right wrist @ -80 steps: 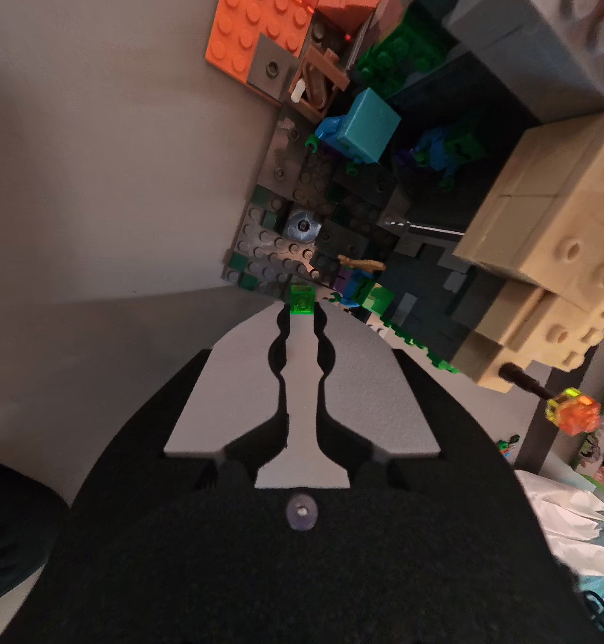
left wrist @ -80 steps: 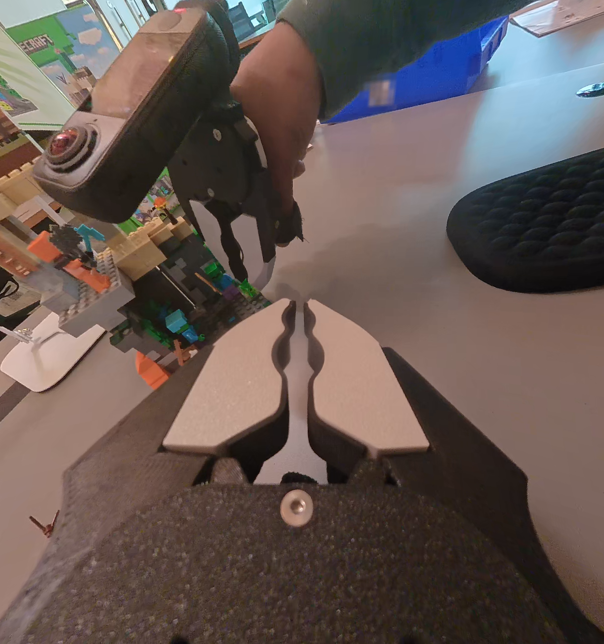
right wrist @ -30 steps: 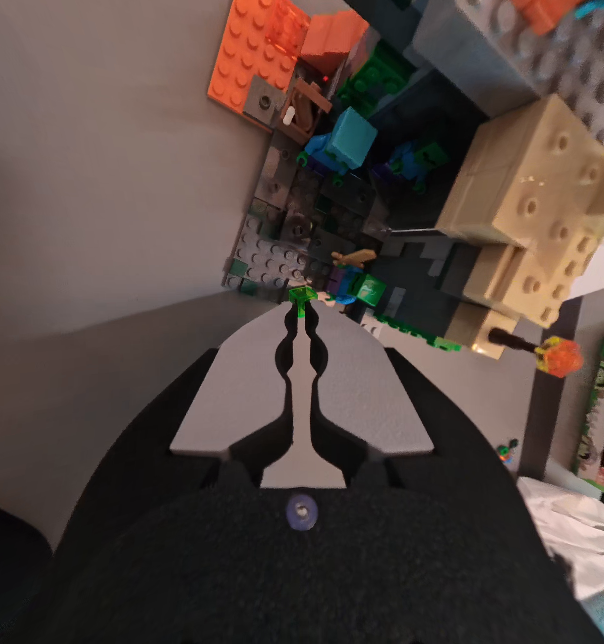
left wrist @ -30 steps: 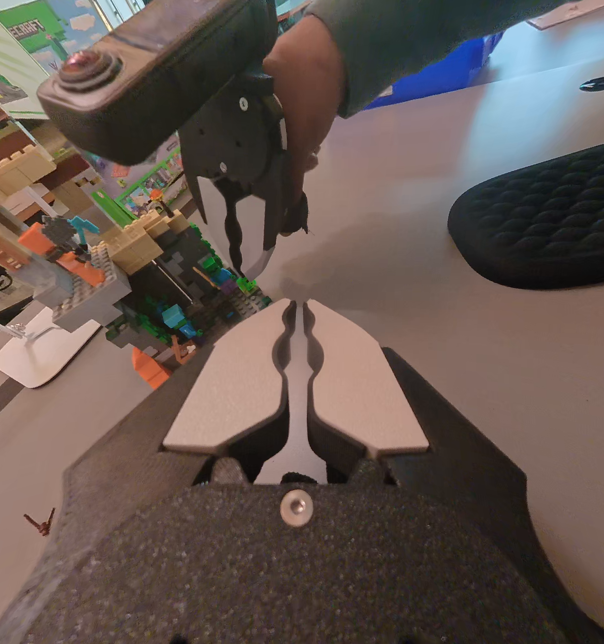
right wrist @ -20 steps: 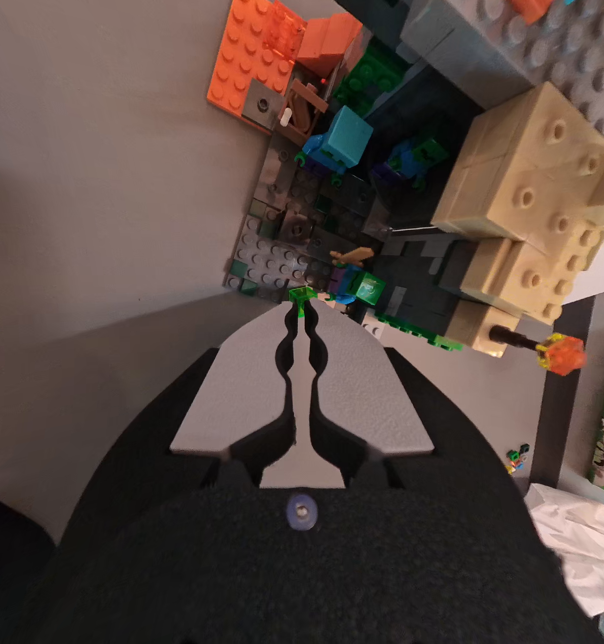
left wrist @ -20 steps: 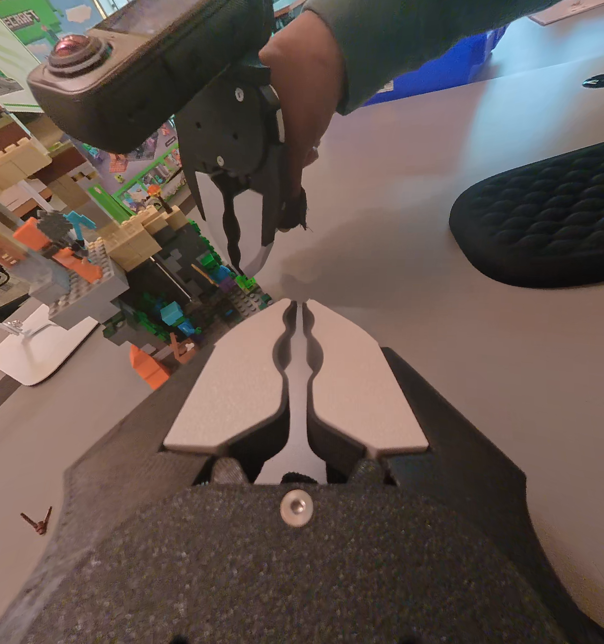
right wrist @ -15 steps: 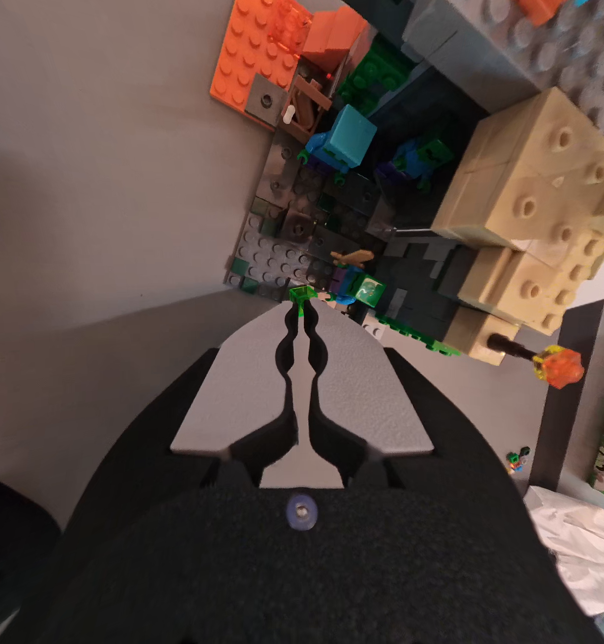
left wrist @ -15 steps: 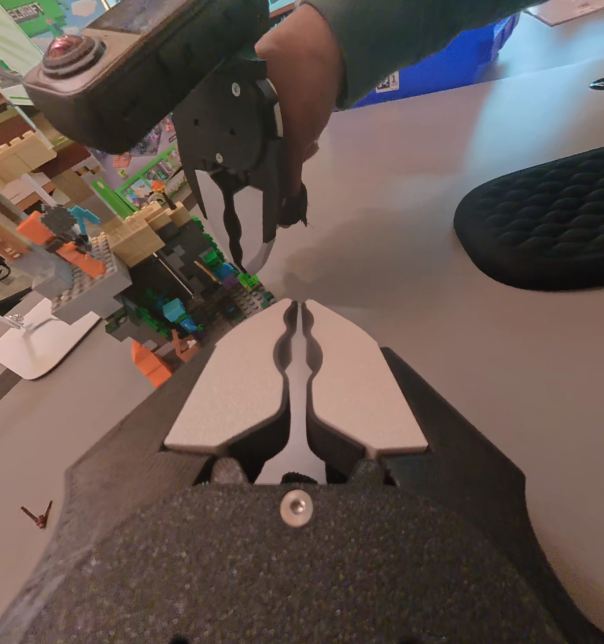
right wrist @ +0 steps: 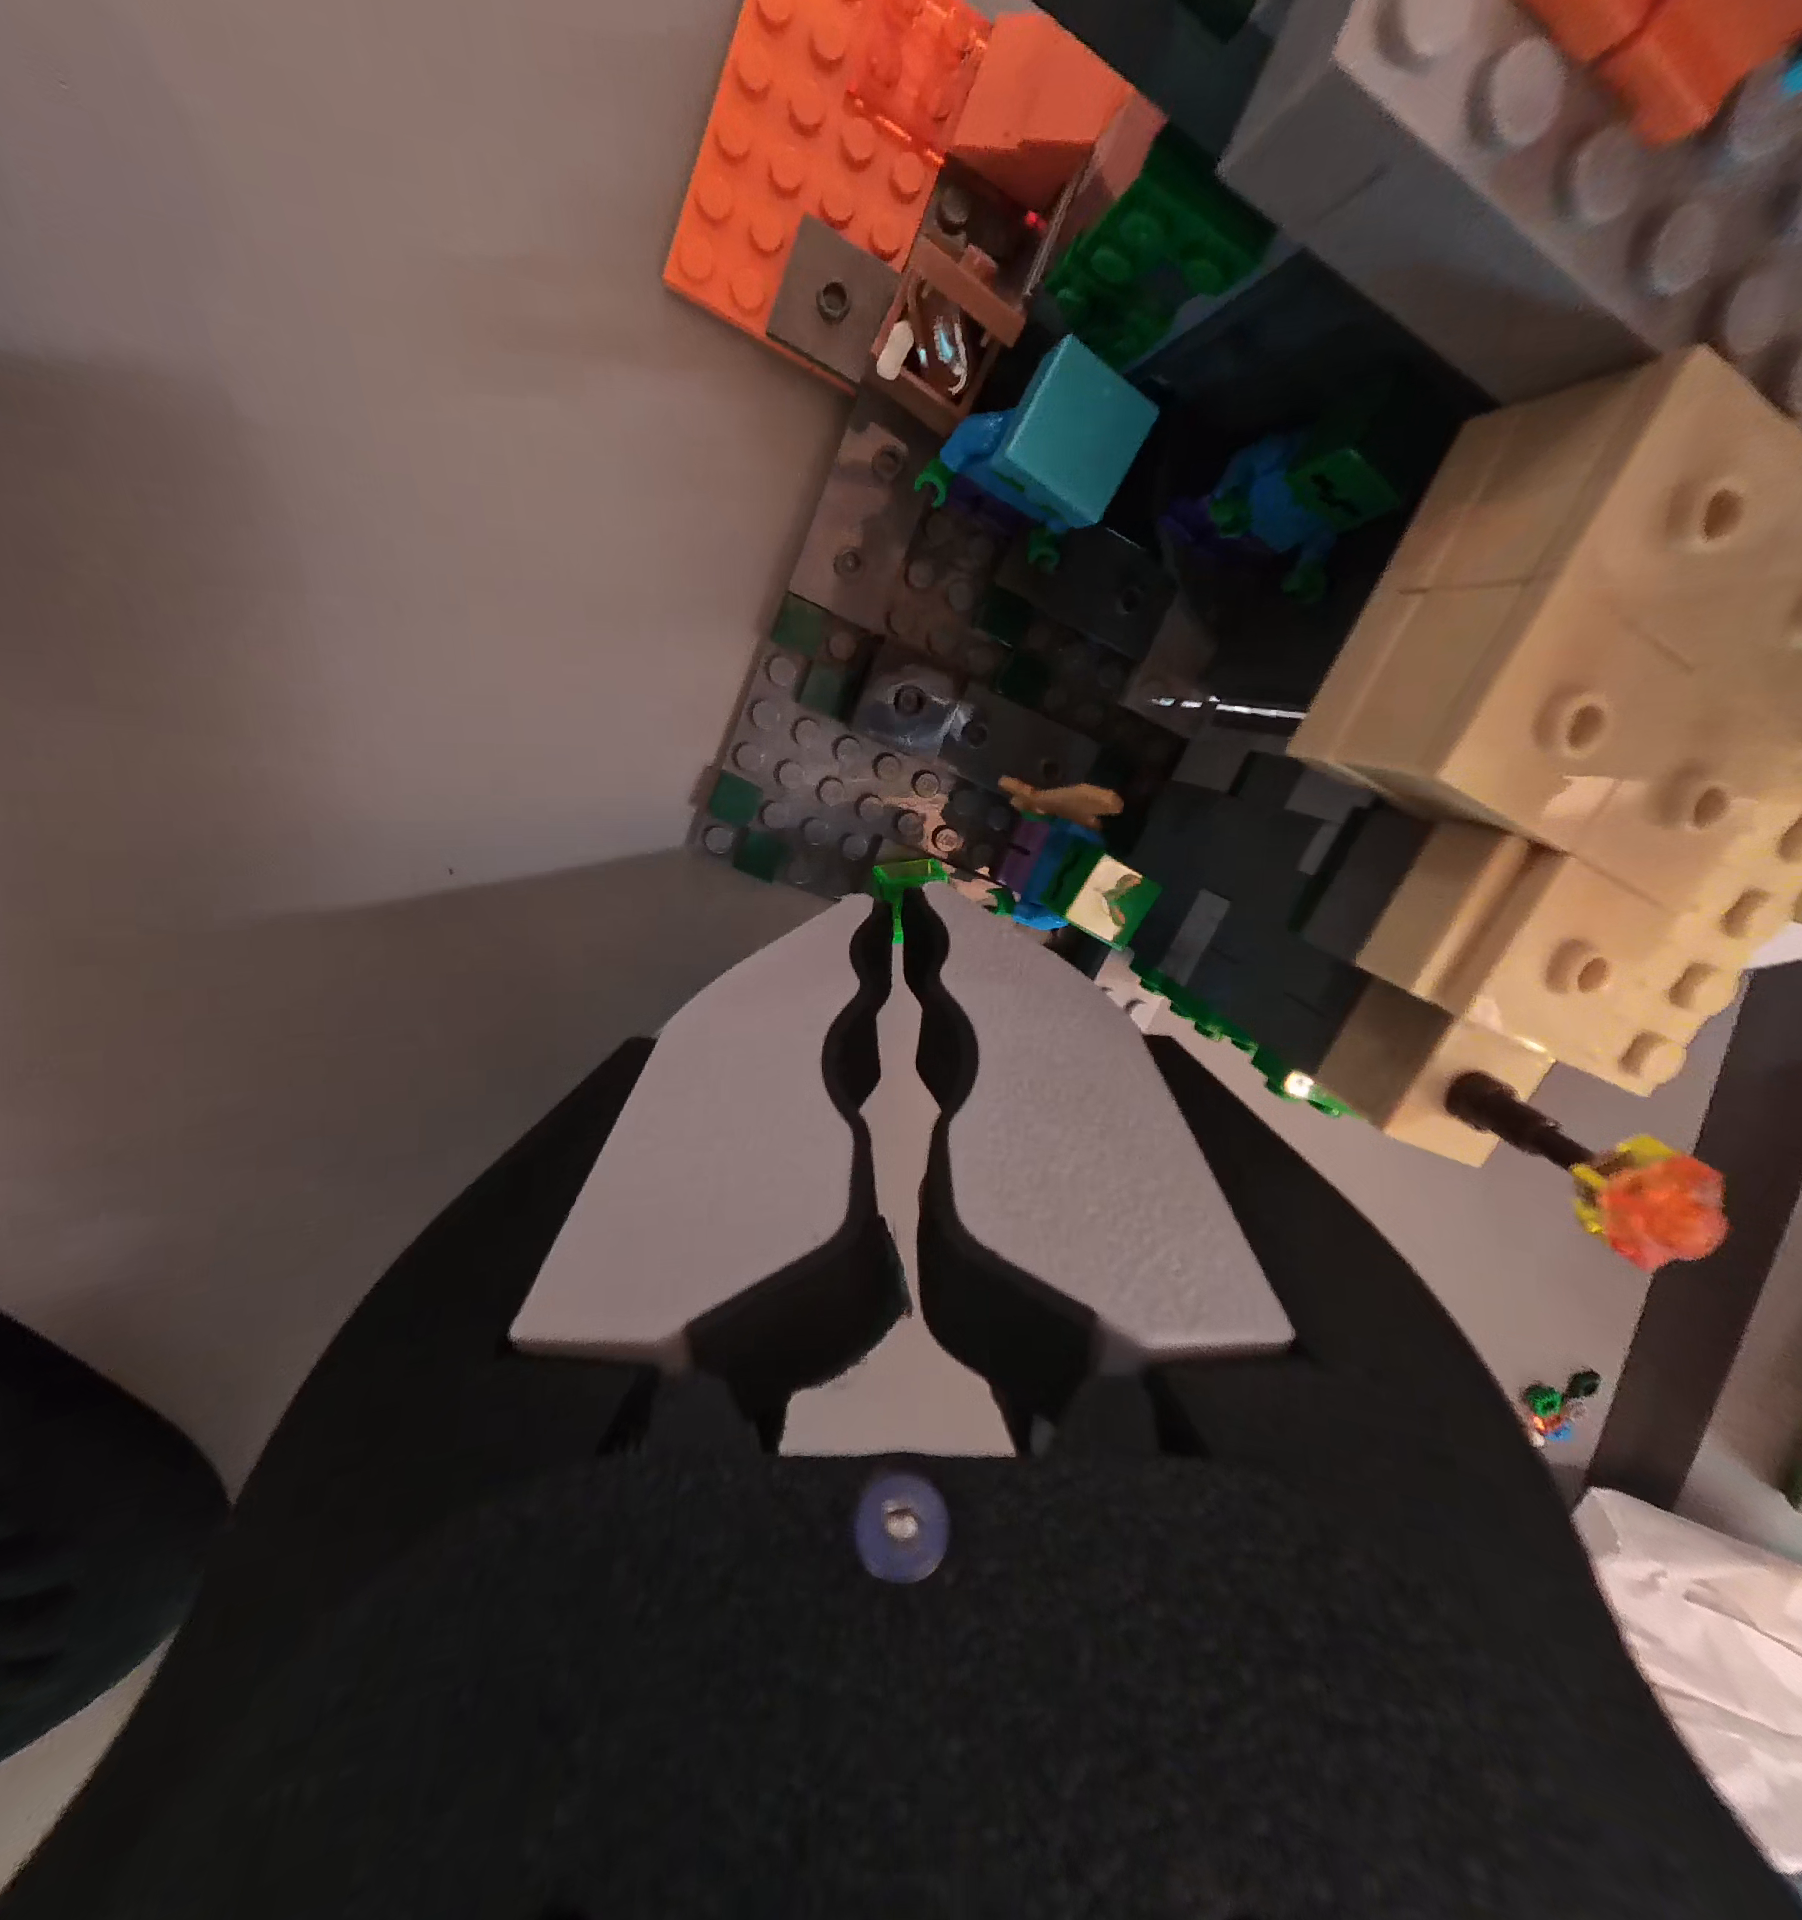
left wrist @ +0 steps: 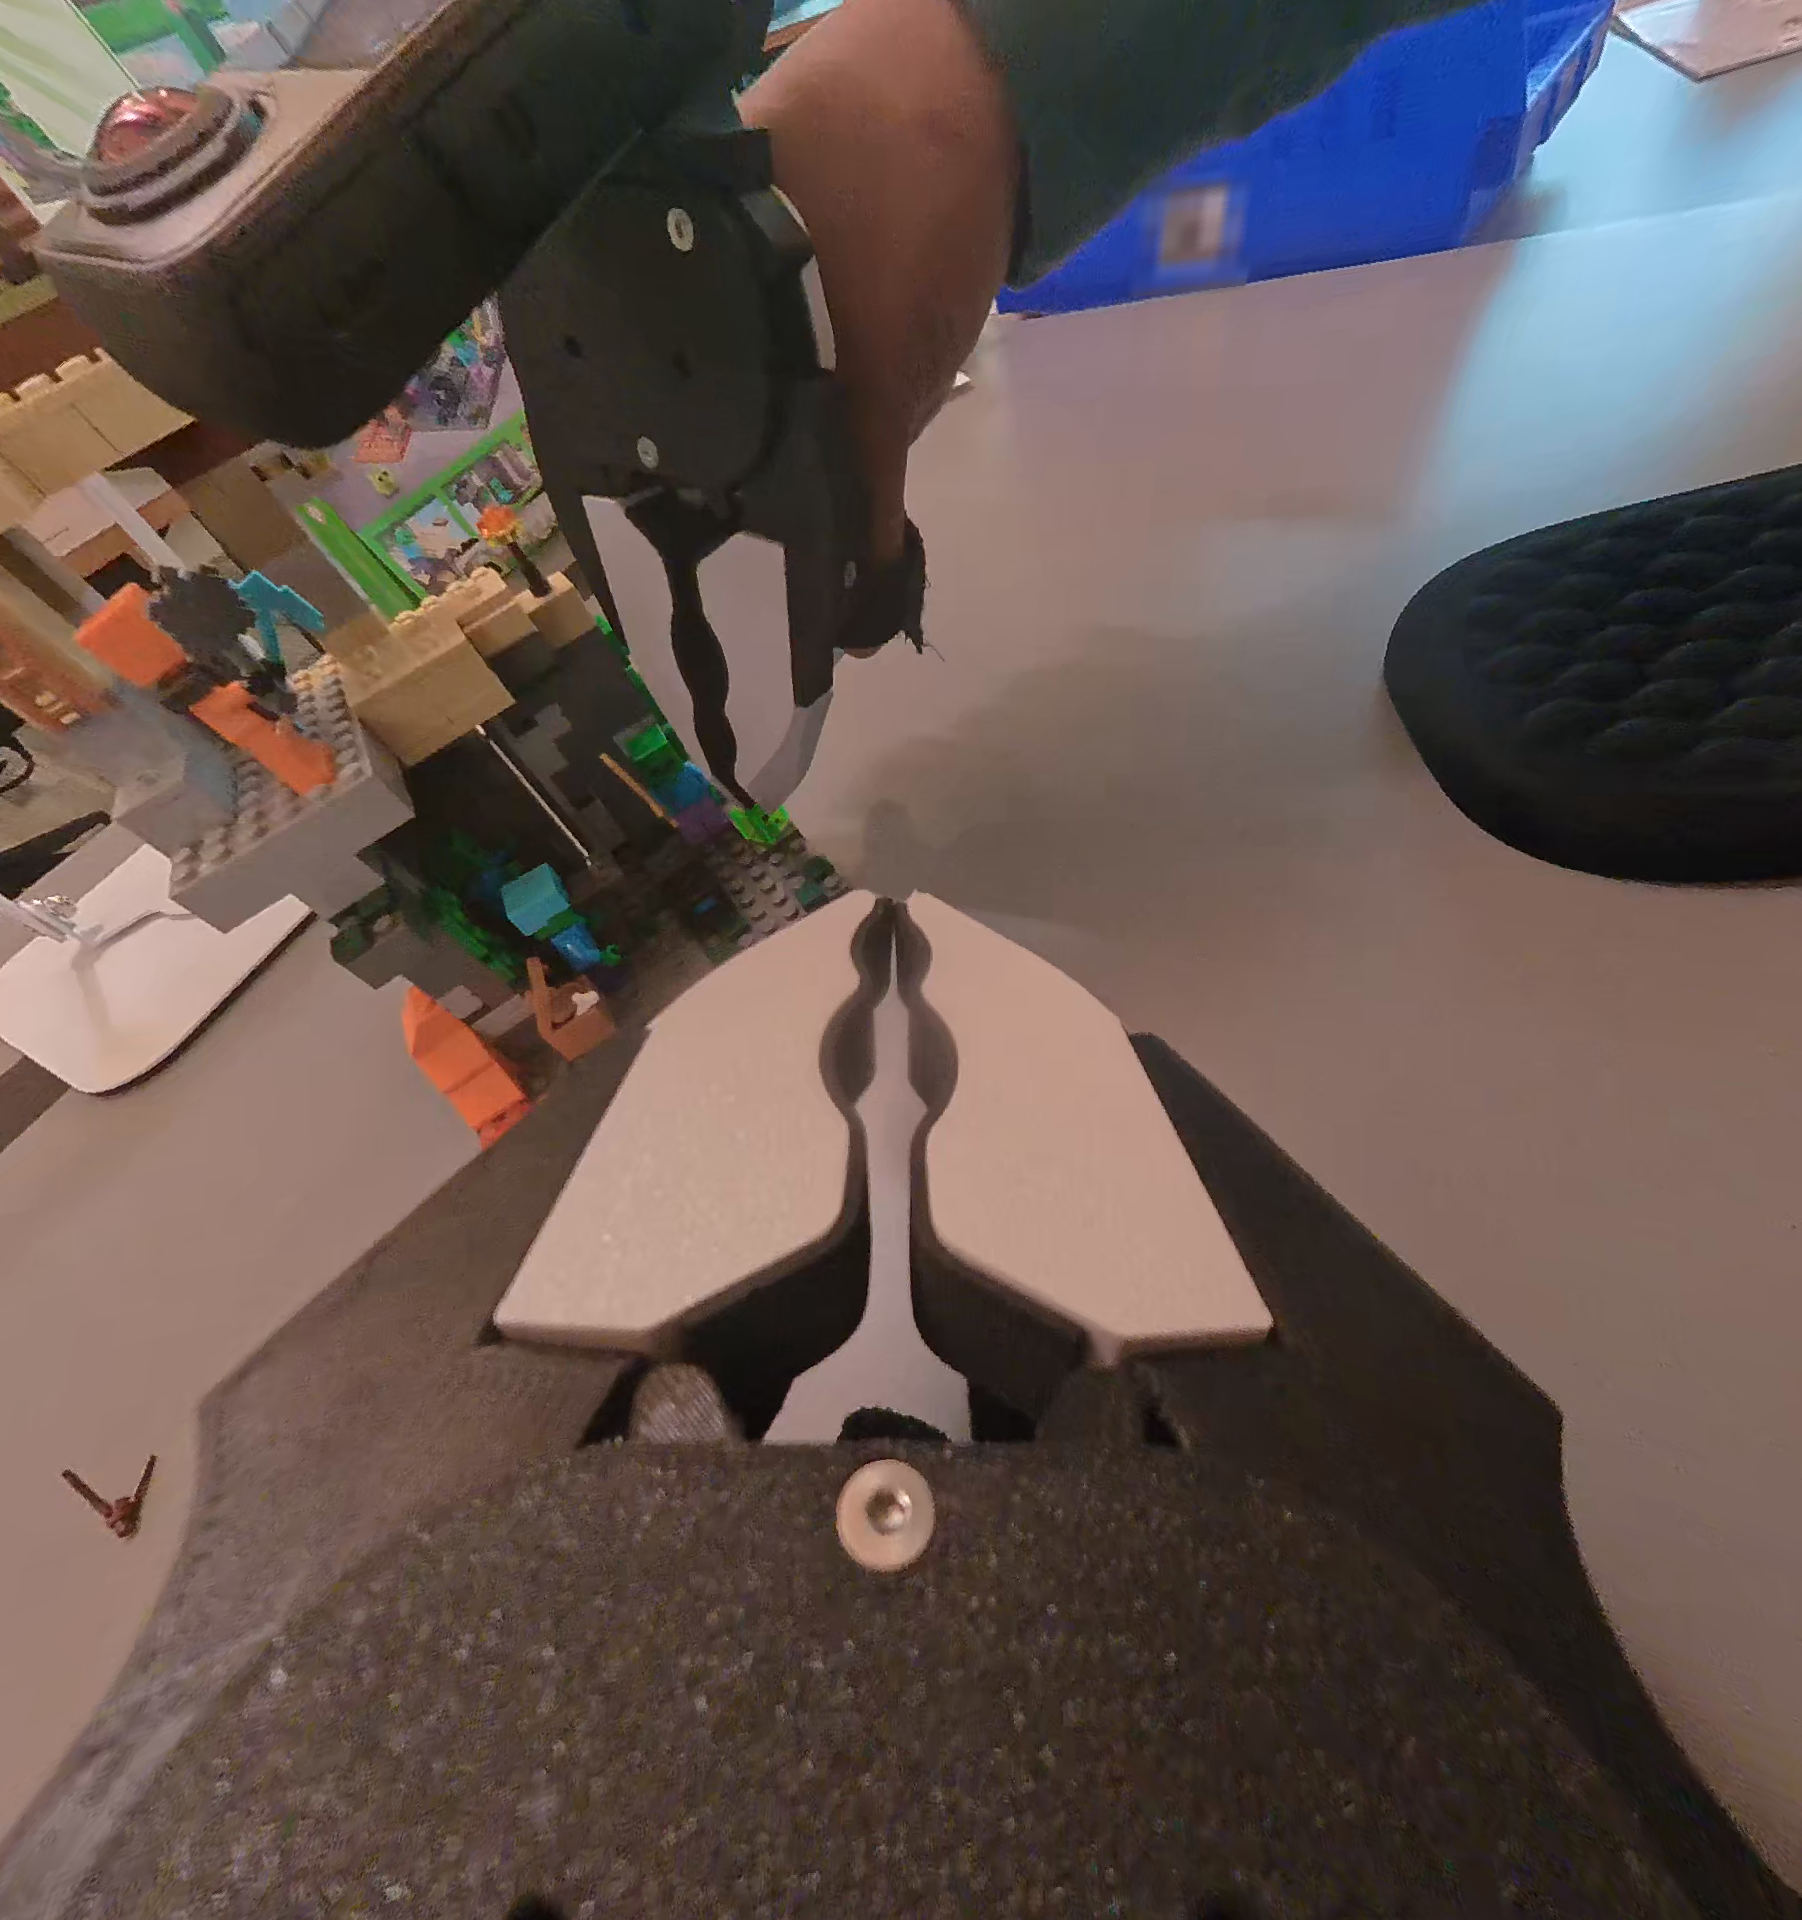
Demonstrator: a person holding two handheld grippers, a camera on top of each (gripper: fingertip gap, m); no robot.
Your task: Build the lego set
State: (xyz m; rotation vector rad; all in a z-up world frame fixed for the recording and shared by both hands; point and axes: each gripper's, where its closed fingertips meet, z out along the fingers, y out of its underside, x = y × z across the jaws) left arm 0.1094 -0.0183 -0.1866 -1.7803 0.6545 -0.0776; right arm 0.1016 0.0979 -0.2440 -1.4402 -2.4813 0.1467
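Right gripper (right wrist: pixel 898 902) hangs over the near corner of the studded base plate (right wrist: pixel 824 769), its tips closed on a small clear tile (right wrist: pixel 907 875) just above that corner. Ahead and to its right stands a minifigure (right wrist: pixel 1079 883); farther ahead, a second figure (right wrist: pixel 1053 452), and beyond it a flat plate (right wrist: pixel 793 177) at the far end. Right of the fingers rise the stacked block walls (right wrist: pixel 1603 665), a torch (right wrist: pixel 1645 1210) jutting from their near side. Left gripper (left wrist: pixel 892 909) sits low over bare table (left wrist: pixel 1188 520), the build (left wrist: pixel 440 790) ahead to its left, a dimpled pad (left wrist: pixel 1655 675) off to its right, a bin (left wrist: pixel 1344 187) far behind.
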